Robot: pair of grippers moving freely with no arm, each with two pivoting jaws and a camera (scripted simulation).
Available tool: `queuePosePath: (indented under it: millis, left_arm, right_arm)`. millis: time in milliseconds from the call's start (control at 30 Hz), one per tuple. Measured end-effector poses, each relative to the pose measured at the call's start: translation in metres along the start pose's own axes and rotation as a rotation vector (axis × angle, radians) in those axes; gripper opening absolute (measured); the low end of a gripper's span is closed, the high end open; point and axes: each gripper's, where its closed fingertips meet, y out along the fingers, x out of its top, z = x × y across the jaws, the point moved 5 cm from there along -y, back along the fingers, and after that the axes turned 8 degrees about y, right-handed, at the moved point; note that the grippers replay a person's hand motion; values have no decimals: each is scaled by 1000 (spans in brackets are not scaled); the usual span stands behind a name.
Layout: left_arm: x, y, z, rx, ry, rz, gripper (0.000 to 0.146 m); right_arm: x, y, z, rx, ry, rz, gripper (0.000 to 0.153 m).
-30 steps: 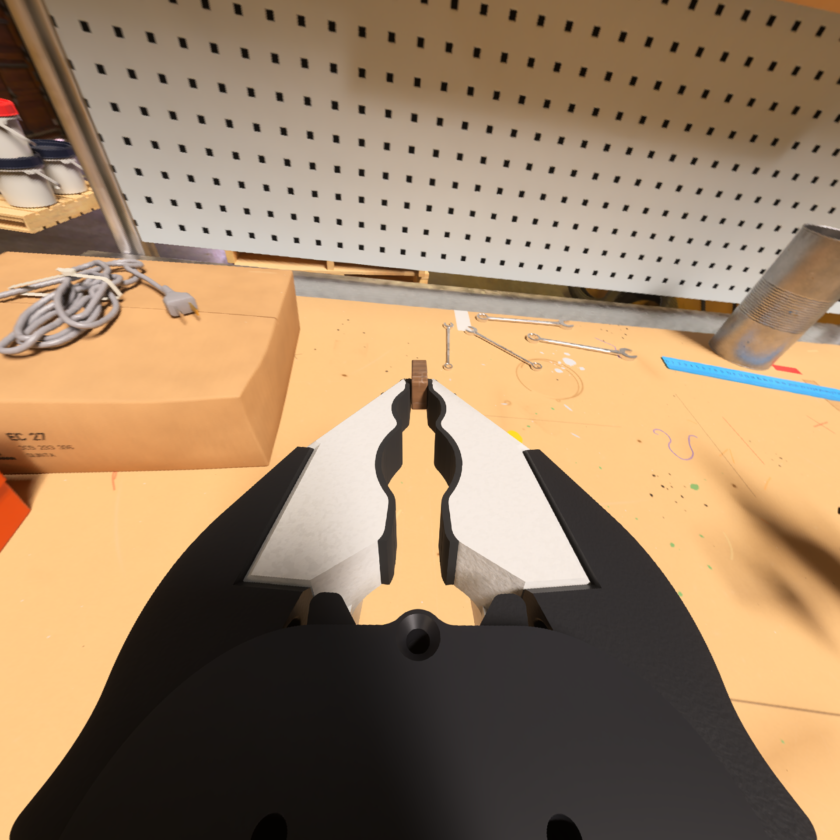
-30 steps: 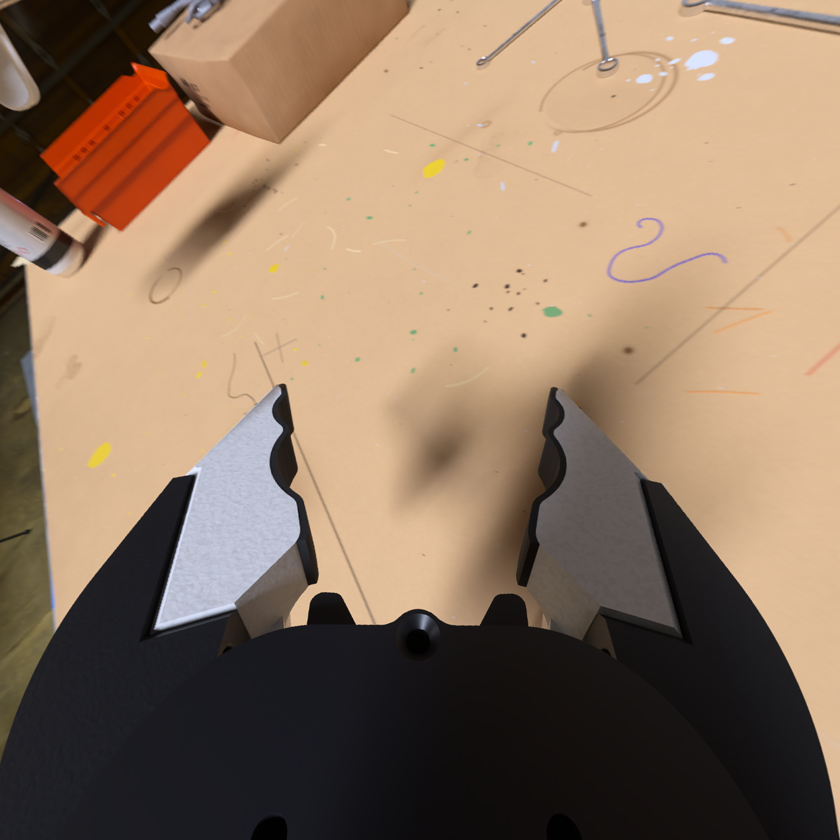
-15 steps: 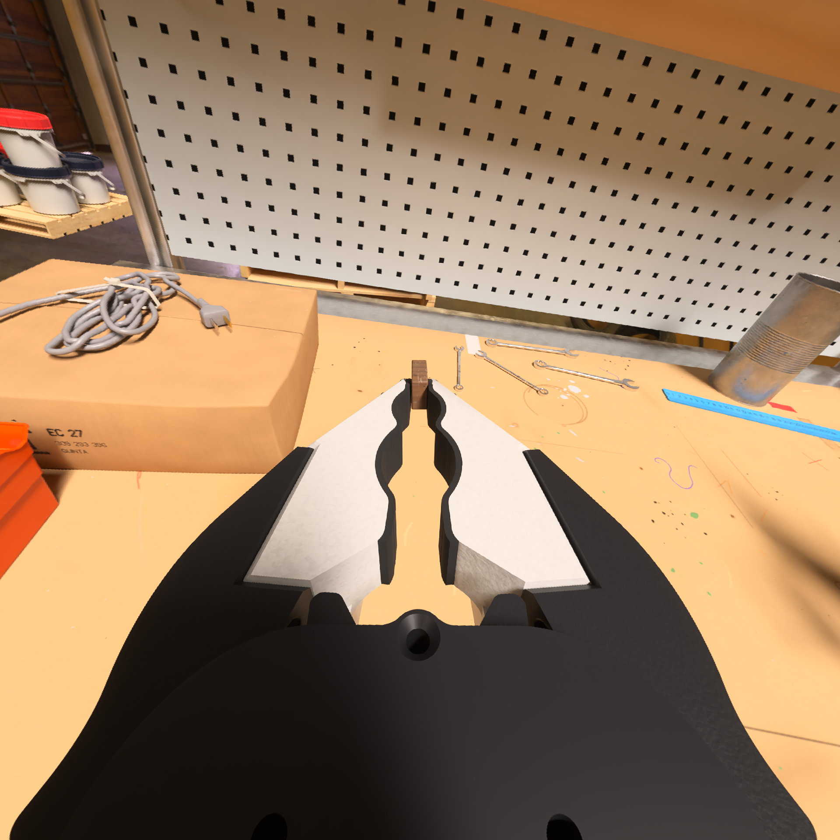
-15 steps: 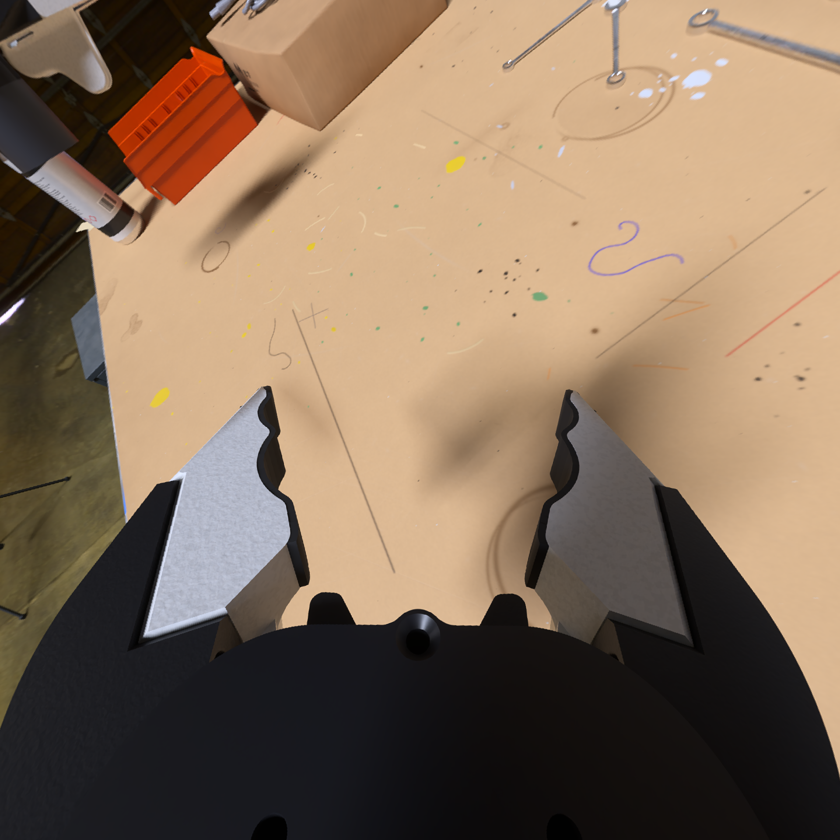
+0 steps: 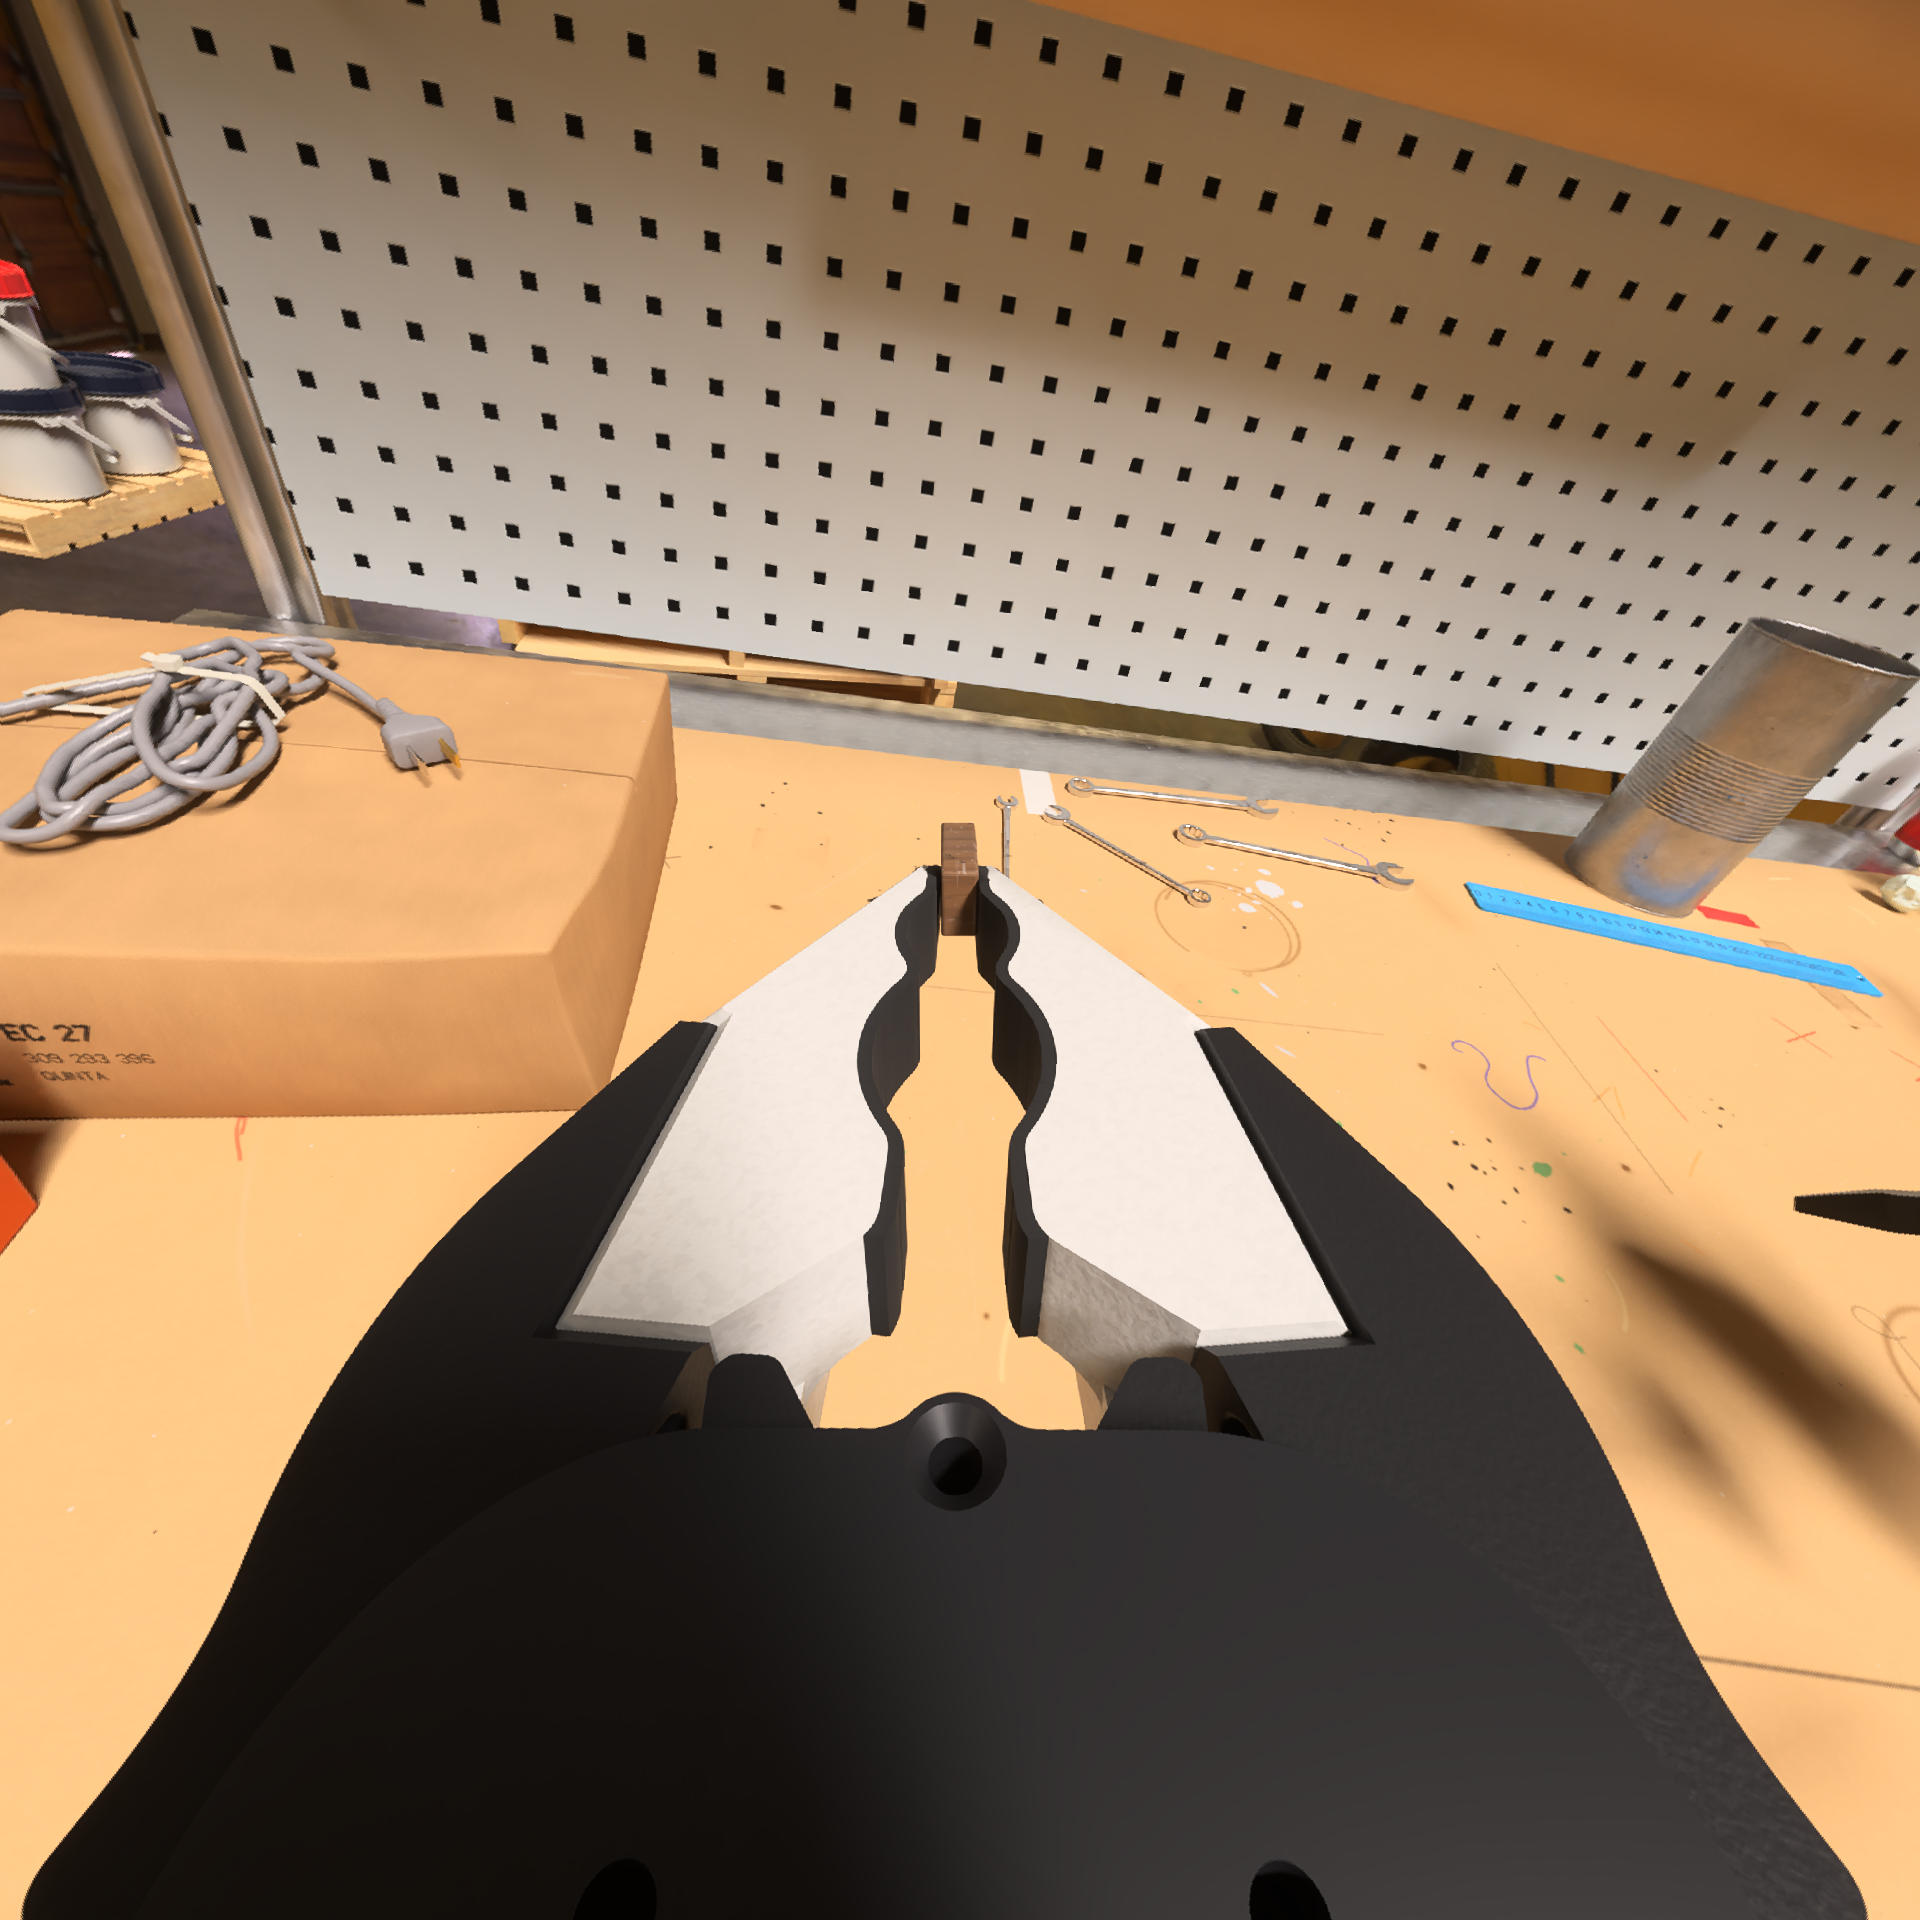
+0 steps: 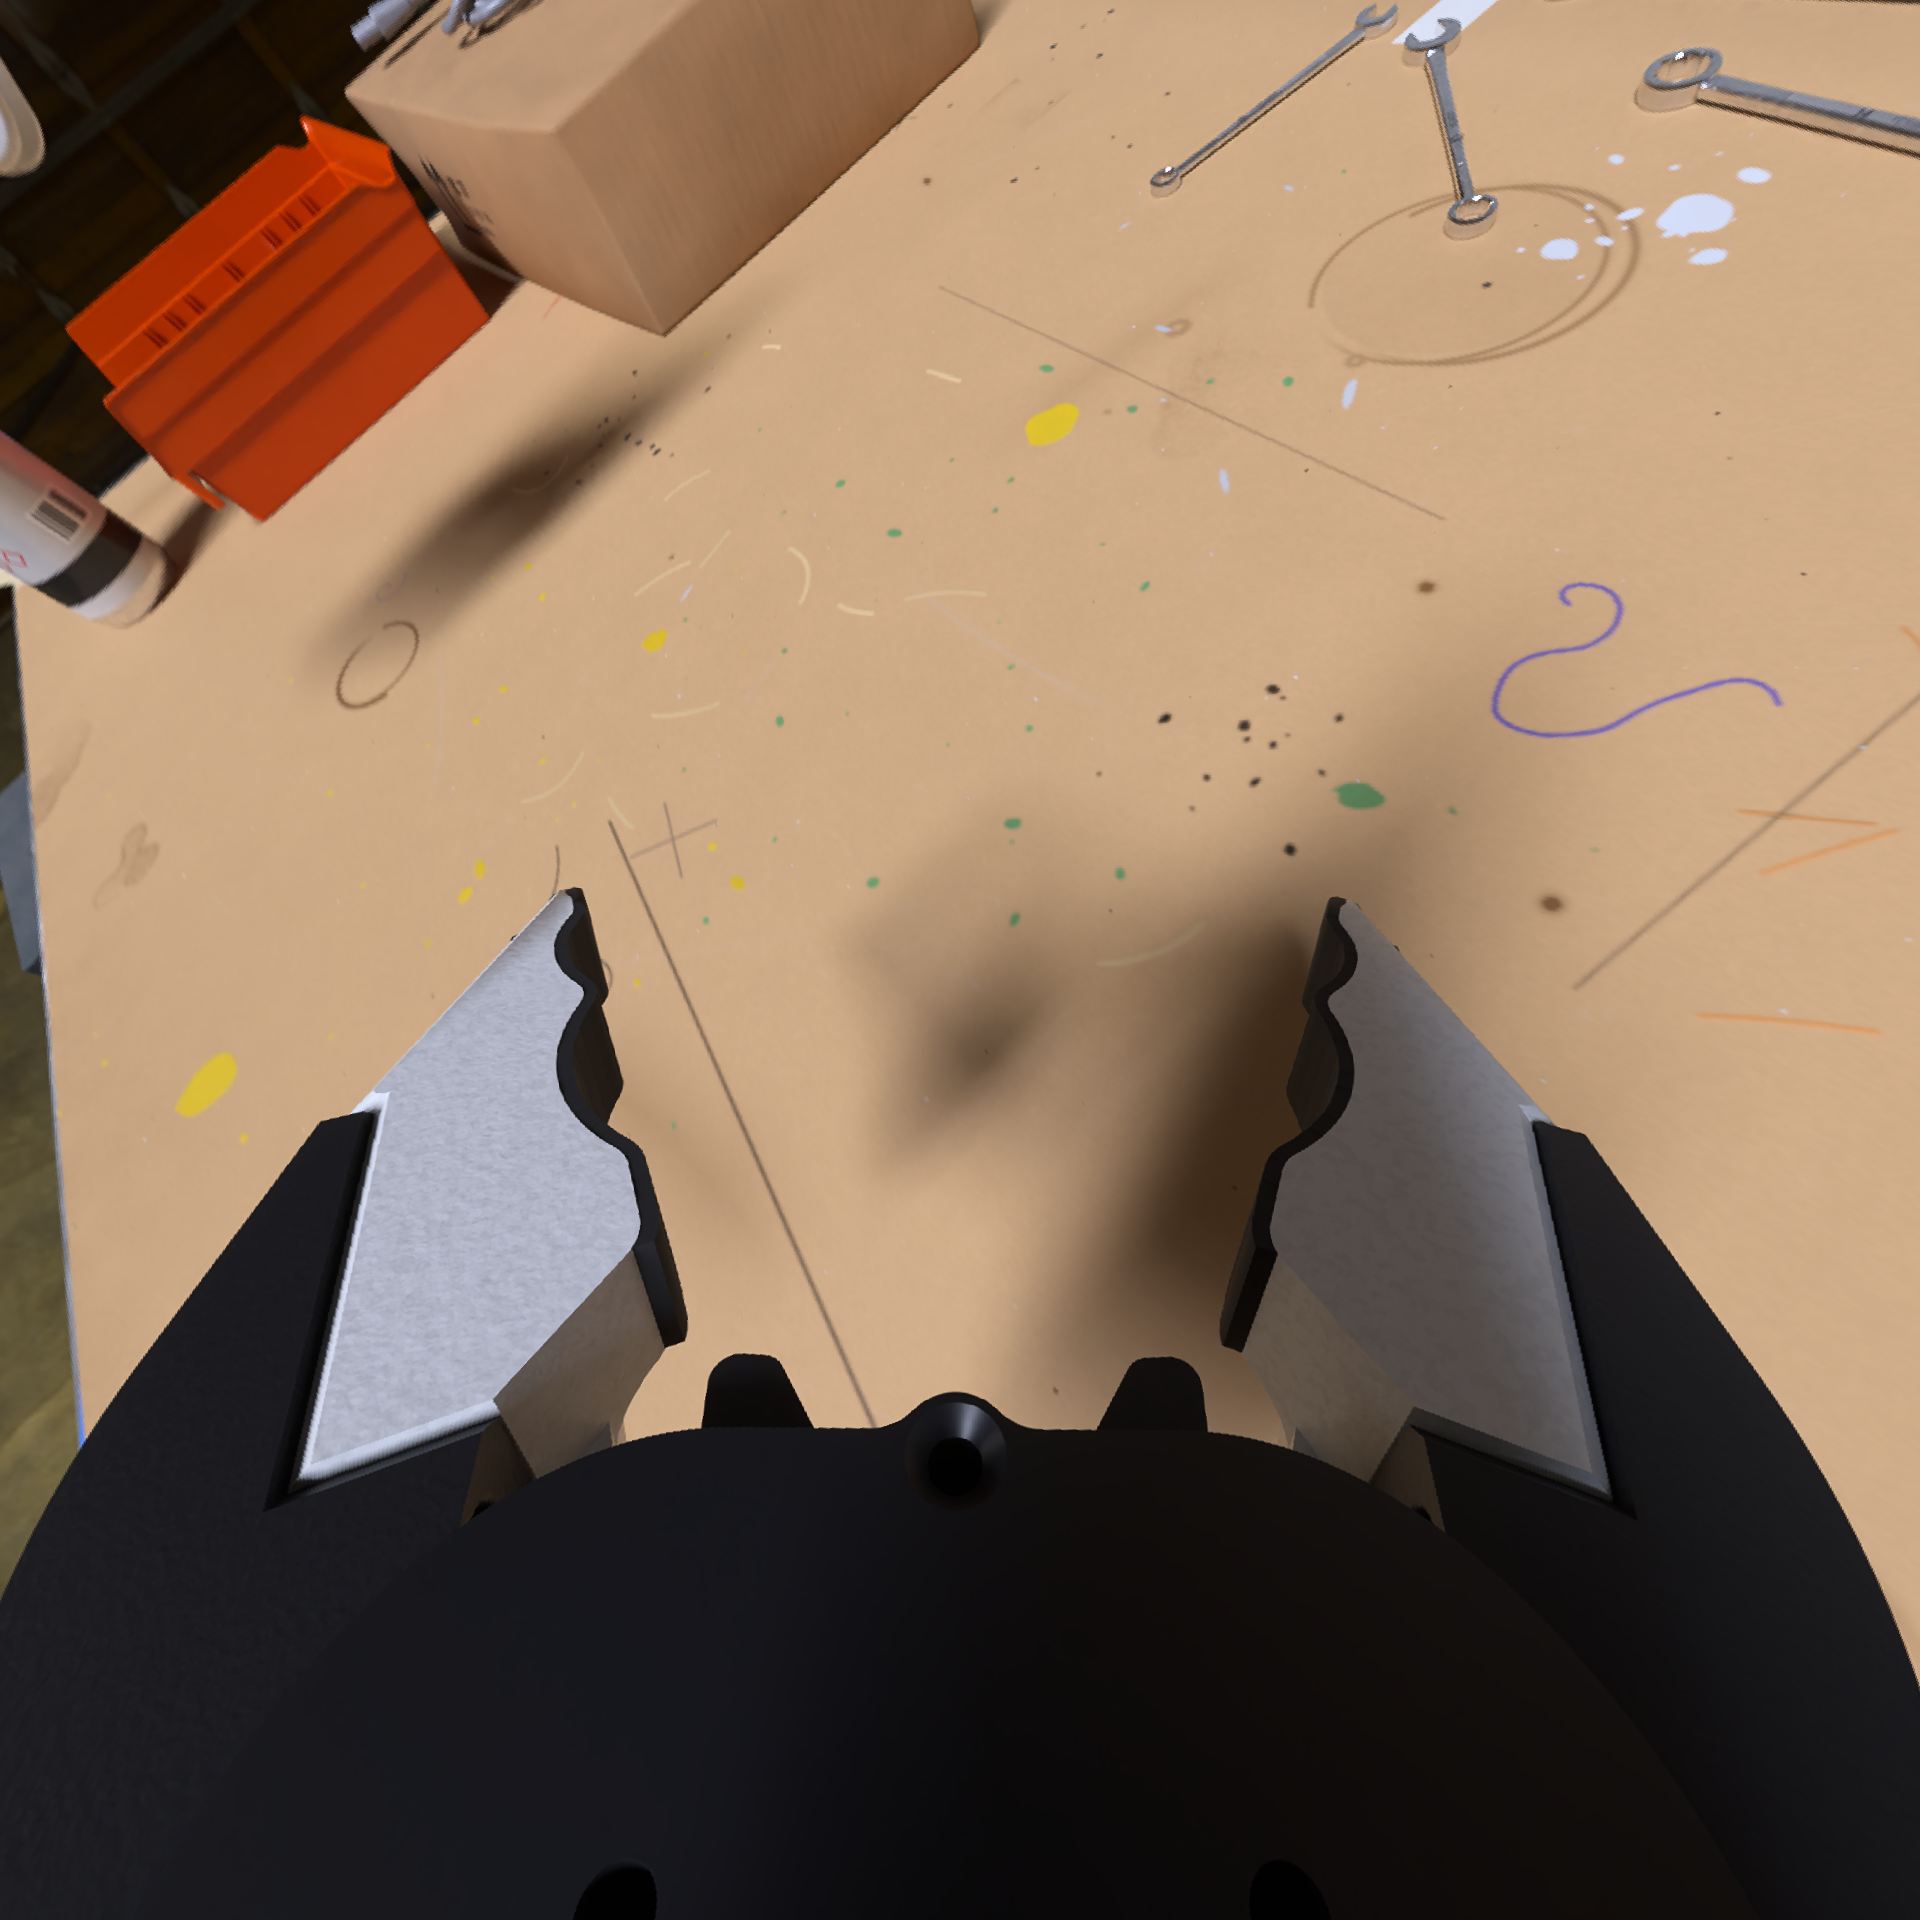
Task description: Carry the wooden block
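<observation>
A small brown wooden block (image 5: 957,878) is pinched upright between the tips of my left gripper (image 5: 957,902), which is shut on it and holds it above the workbench. Only the block's near face and top show. My right gripper (image 6: 954,914) is open and empty, pointing down at the paint-flecked bench top (image 6: 935,644). The block does not show in the right wrist view. A dark sliver of the other gripper (image 5: 1860,1210) shows at the right edge of the left wrist view.
A cardboard box (image 5: 312,914) with a grey cable (image 5: 166,727) stands left. Wrenches (image 5: 1132,857) lie ahead, with a metal cylinder (image 5: 1735,769) and blue ruler (image 5: 1673,940) at right. A pegboard (image 5: 1039,364) backs the bench. An orange bin (image 6: 270,322) and the box (image 6: 665,135) show upper left in the right wrist view.
My left gripper has lifted and tilted up with the block still held; the box and wrenches sit lower in its view. My right gripper stays open and has shifted over the bench.
</observation>
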Motion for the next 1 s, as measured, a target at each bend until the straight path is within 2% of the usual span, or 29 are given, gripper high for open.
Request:
queuePosePath:
  millis: [167, 400, 500, 600, 733, 1000]
  left_arm:
    - [2, -1, 2, -1, -9, -9, 5]
    - [12, -6, 1, 0, 0, -30, 5]
    - [18, -9, -1, -3, 7, -42, 5]
    - [23, -10, -7, -12, 12, -53, 5]
    - [28, -6, -24, -50, 9, -59, 5]
    - [34, 25, -96, -157, 55, -24, 5]
  right_arm:
    - [5, 16, 12, 14, 52, -27, 129]
    - [11, 44, 42, 121, 117, -54, 132]
    - [11, 47, 44, 115, 106, -67, 138]
    - [17, 32, 36, 84, 89, -109, 140]
    - [29, -7, 16, 8, 19, -190, 139]
    - [36, -89, -17, -160, -132, -294, 141]
